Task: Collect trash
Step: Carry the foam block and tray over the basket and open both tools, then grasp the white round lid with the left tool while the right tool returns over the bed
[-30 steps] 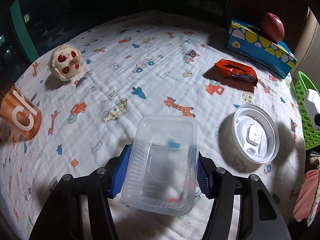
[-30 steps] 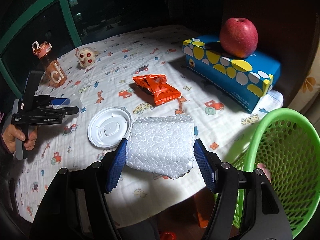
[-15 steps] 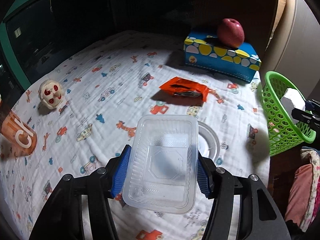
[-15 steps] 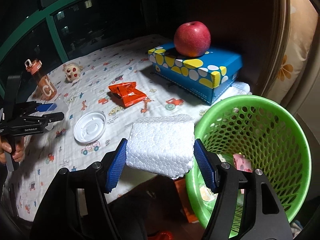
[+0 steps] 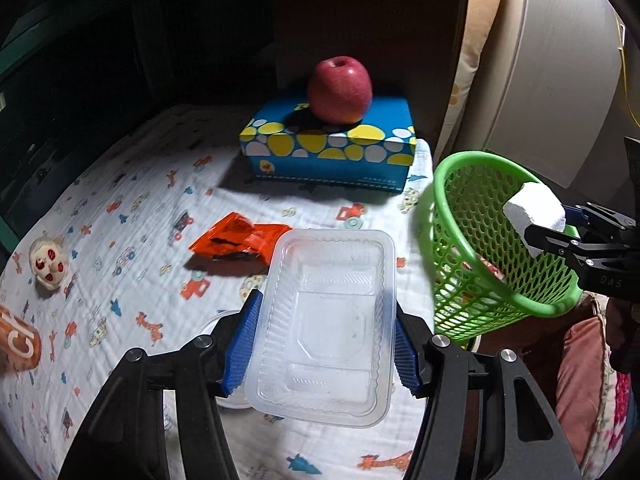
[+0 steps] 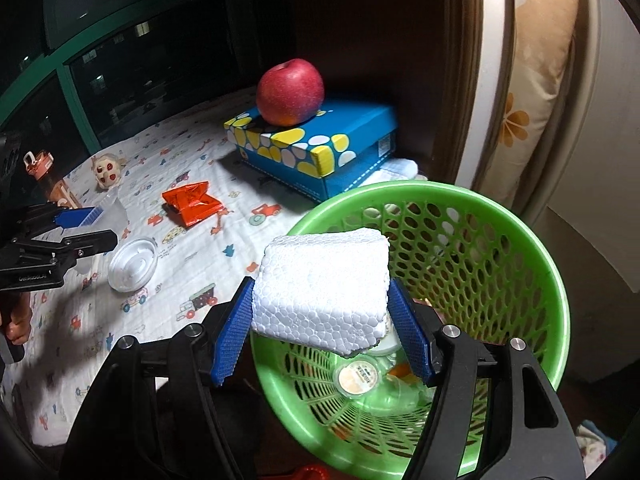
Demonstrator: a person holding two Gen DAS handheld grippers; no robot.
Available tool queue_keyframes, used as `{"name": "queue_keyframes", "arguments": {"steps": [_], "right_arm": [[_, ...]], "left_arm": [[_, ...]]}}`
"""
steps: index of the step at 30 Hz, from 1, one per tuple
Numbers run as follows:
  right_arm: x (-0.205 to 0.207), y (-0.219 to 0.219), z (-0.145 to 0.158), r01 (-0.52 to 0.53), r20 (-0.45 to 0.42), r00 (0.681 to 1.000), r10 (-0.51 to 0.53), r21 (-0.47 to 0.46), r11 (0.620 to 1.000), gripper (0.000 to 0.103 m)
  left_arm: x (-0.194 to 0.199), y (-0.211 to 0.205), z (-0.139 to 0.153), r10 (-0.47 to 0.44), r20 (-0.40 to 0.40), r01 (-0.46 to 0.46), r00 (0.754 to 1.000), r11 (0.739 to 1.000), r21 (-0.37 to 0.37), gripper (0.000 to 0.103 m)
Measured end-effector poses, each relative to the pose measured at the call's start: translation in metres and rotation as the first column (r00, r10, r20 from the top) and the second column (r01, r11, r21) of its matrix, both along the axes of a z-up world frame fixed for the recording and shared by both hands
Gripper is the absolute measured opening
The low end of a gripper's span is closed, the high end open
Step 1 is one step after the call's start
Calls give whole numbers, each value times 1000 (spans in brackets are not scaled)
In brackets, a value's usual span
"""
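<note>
My left gripper point(image 5: 322, 344) is shut on a clear plastic tray point(image 5: 326, 324), held above the patterned bedsheet point(image 5: 132, 224). My right gripper point(image 6: 322, 320) is shut on a white foam block point(image 6: 324, 288), held over the near rim of the green mesh basket point(image 6: 520, 240). In the left wrist view the same foam block point(image 5: 534, 210) hangs at the green basket point(image 5: 468, 240) rim on the right. An orange wrapper point(image 5: 240, 240) lies on the sheet beyond the tray. A white round lid point(image 6: 133, 264) sits on the sheet, mostly hidden under my left gripper in its own view.
A blue spotted tissue box point(image 5: 332, 148) with a red apple point(image 5: 340, 90) on top stands at the back. A small plush toy point(image 5: 48, 264) and an orange bottle point(image 5: 18, 344) lie at the left. The basket holds a few small items point(image 6: 356, 378). Pink cloth point(image 5: 580, 368) lies at the right.
Both grippers have swung right toward the green basket. The foam block went from above the sheet to over the basket's rim. The clear tray rose and moved right, past the white lid.
</note>
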State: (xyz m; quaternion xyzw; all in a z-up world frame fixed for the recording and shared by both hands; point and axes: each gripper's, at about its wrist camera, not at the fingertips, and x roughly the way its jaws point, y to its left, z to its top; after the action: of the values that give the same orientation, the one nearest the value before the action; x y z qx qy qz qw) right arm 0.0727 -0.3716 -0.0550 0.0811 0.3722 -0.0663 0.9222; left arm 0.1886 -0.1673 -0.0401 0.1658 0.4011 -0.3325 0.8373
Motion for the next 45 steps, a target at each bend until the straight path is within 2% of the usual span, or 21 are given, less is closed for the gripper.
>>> {"name": "queue_keyframes", "arguments": {"steps": [12, 19, 39, 42, 44, 45], "right_arm": [[-21, -60, -13, 129, -27, 991, -129, 2, 992, 67], [-33, -84, -16, 174, -23, 984, -174, 17, 985, 72], [-61, -103, -6, 203, 30, 978, -205, 54, 978, 74], [-64, -103, -5, 202, 37, 978, -204, 58, 978, 74], [-65, -102, -4, 200, 39, 979, -202, 57, 978, 75], [-65, -102, -4, 198, 39, 979, -200, 58, 978, 75]], "left_arm": [[-18, -74, 14, -95, 0, 95, 995, 995, -25, 57], [-31, -109, 15, -141, 1, 141, 990, 990, -26, 57], [-60, -178, -9, -225, -66, 225, 972, 974, -8, 57], [-64, -183, -11, -233, -74, 233, 970, 972, -14, 59], [-64, -183, -12, -236, -74, 235, 969, 972, -21, 70], [-65, -182, -11, -235, -70, 234, 969, 972, -28, 71]]}}
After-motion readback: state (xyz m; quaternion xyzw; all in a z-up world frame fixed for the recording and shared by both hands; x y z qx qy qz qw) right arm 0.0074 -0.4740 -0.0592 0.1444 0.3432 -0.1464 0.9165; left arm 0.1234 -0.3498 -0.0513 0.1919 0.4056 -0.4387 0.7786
